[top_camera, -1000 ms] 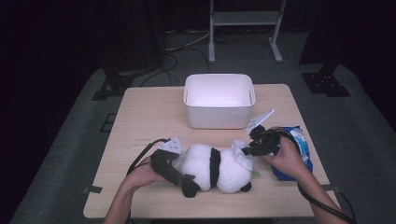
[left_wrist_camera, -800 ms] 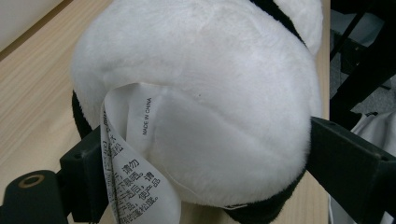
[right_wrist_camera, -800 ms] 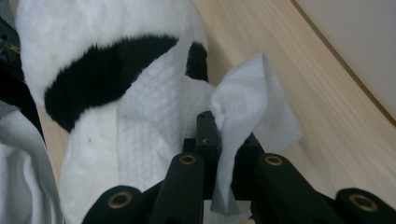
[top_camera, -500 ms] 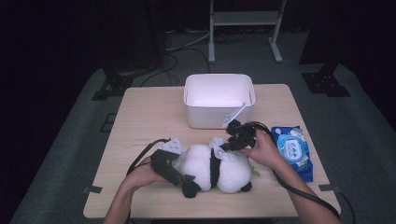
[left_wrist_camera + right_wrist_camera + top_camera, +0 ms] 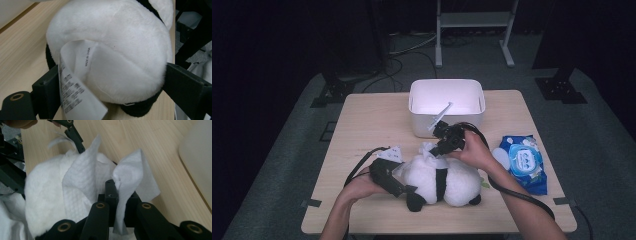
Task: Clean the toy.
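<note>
Between the jaws of the left gripper (image 5: 388,176) sits the rear end of a plush panda (image 5: 443,181), so that one's clamped on the toy, with a jaw pressing into the fur on each side. The left gripper view shows the panda's sewn-in tag (image 5: 75,90) hanging down by one of the jaws, "MADE IN CHINA" readable on it. The panda lies on its side on the wooden table (image 5: 372,125).

The right gripper (image 5: 438,148) has its jaws pinched together on a white wipe (image 5: 100,185), which fans out past the tips and lies against the panda's white fur right in front of them.

Just beyond that gripper sits a white tub (image 5: 446,106), and off to its side lies a blue pack of wipes (image 5: 522,162), apart from the panda.
</note>
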